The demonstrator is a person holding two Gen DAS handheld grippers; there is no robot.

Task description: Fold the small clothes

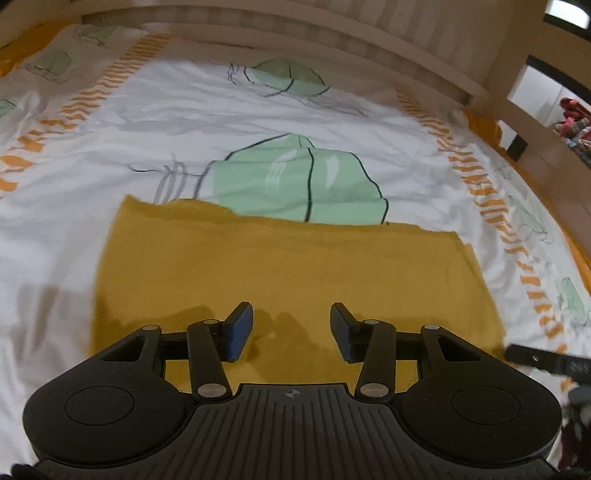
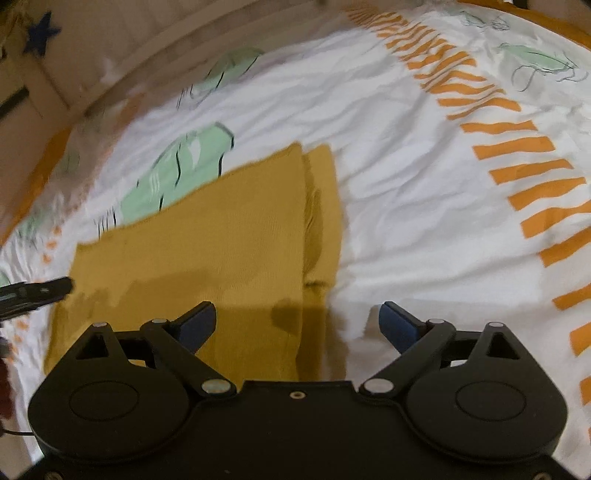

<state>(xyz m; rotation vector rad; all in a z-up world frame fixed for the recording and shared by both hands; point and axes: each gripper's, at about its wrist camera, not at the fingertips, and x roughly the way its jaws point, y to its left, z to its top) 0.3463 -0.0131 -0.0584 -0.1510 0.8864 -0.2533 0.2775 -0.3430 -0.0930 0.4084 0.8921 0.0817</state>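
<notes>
A mustard-yellow cloth (image 1: 288,266) lies flat and folded on the bed sheet. In the right wrist view the cloth (image 2: 207,236) shows a top layer, with a narrower strip of the lower layer (image 2: 325,206) sticking out along its right side. My left gripper (image 1: 291,321) hovers over the cloth's near part, open, with nothing between its blue pads. My right gripper (image 2: 297,314) is open wide above the cloth's near right edge and holds nothing. A finger of each gripper shows at the edge of the other's view.
The bed sheet (image 1: 258,110) is white with green leaf prints and bands of orange stripes (image 2: 517,177). A wooden bed frame (image 1: 332,33) runs along the far side. Some red things (image 1: 572,118) lie beyond it at the right.
</notes>
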